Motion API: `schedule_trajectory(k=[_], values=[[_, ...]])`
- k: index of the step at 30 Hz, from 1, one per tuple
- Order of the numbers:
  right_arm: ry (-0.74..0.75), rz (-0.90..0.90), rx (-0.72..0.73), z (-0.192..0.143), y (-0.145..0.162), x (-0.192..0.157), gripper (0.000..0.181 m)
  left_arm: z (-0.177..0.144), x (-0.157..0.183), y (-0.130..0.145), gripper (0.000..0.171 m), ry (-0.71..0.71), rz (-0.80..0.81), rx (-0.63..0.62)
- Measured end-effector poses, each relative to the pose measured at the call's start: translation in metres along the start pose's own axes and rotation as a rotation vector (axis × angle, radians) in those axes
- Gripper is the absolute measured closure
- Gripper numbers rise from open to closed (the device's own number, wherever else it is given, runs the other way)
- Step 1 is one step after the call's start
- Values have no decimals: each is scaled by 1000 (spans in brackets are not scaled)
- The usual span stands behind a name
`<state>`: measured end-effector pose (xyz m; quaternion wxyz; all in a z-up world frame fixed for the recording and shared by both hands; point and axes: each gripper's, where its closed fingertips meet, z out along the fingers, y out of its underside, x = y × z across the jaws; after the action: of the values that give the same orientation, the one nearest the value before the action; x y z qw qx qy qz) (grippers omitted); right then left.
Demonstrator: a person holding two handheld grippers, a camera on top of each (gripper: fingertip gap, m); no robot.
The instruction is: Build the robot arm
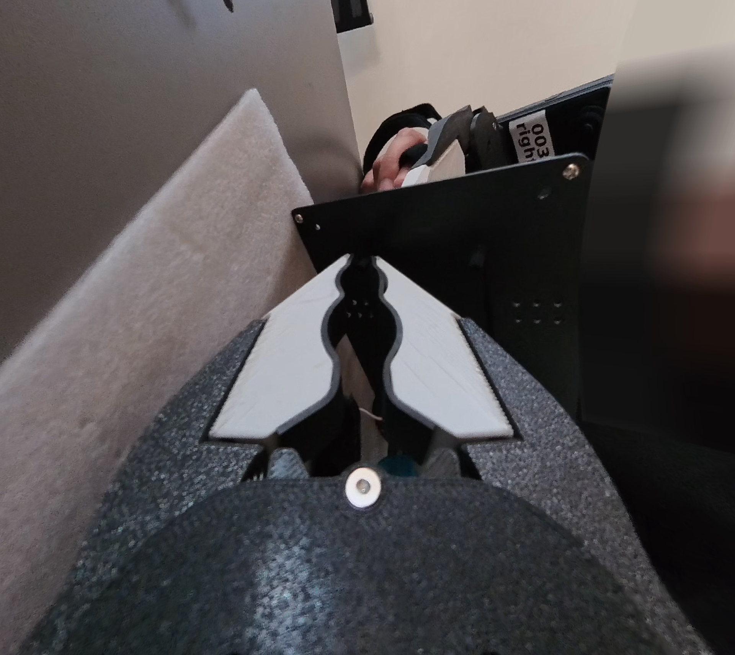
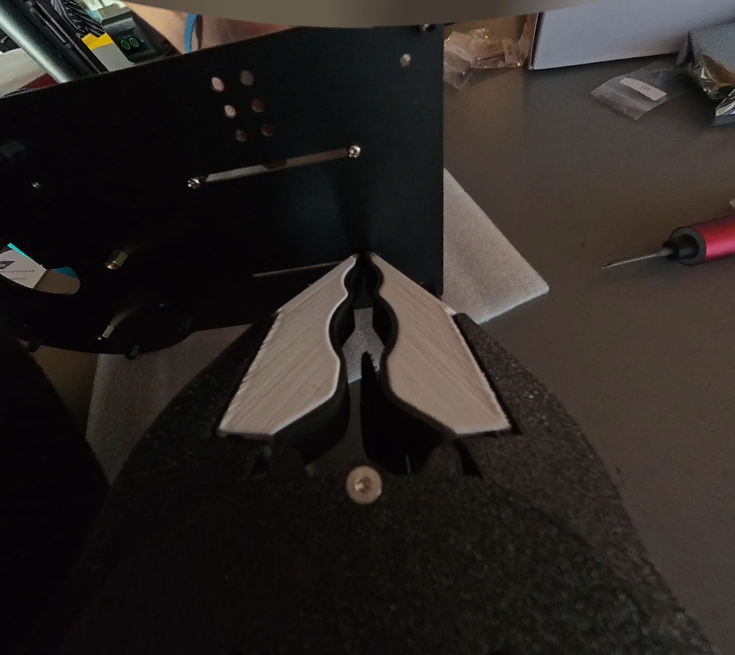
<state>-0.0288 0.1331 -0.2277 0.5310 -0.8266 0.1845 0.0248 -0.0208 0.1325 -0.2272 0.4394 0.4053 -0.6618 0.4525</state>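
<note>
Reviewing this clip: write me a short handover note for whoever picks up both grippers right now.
Left gripper: shut on the black metal plate, at its edge.
Right gripper: shut on the same plate, at its lower edge near a corner.
The plate is held upright between both, above a white foam sheet on the grey table.
A red-handled screwdriver lies on the table to the right, untouched; small bags lie farther back.
Nothing shows what is done or left.
</note>
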Motion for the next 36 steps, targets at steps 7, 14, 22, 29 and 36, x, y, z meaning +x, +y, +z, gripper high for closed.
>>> schedule_trajectory(k=[7, 14, 22, 29, 36], values=[[-17, 15, 34, -4, -4, 0, 181, -6, -1, 1, 158, -14, 60, -68], [2, 4, 0, -1, 0, 1, 181, -3, 2, 12, 158, 19, 48, -102], [-7, 19, -2, 0, 1, 1, 181, -1, 1, 3, 160, 45, 1, -65], [-21, 40, -2, -1, 1, 2, 181, 1, 0, 4, 166, 23, 49, -65], [-20, 45, -1, -1, 1, 2, 181, 1, 1, 6, 167, -242, 653, -105]])
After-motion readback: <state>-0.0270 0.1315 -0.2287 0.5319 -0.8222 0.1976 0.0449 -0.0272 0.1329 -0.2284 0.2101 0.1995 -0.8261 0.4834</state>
